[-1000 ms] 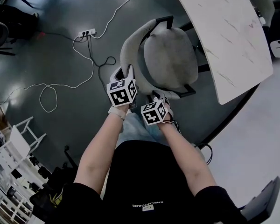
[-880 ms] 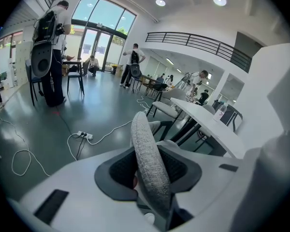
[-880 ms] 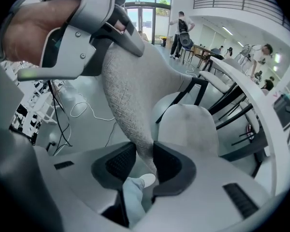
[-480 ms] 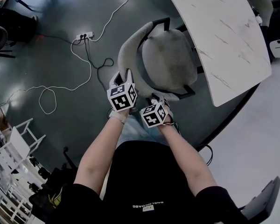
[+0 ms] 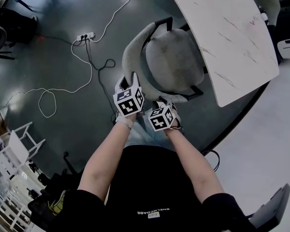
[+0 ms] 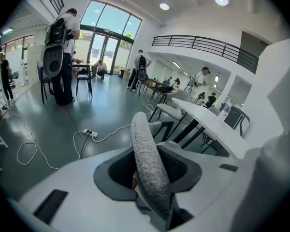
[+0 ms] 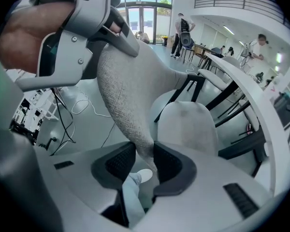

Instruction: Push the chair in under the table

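Note:
The grey fabric chair (image 5: 174,62) stands on the dark floor, its seat partly under the edge of the white marble-look table (image 5: 232,33). Its curved backrest (image 5: 134,45) faces me. My left gripper (image 5: 127,79) is shut on the backrest's top rim (image 6: 146,158), which fills the space between the black pads. My right gripper (image 5: 163,101) is shut on the lower end of the same backrest (image 7: 128,95), close to the left one. The seat (image 7: 188,122) and the table's edge (image 7: 253,108) lie beyond the right jaws.
A white power strip (image 5: 84,35) with white and black cables lies on the floor left of the chair. White shelving (image 5: 12,151) stands at the far left. The table's black legs (image 5: 232,124) run to my right. People (image 6: 63,57) stand far off.
Both grippers have gone forward with the backrest in them. The chair has slid towards the table, and more of its seat lies under the tabletop's edge.

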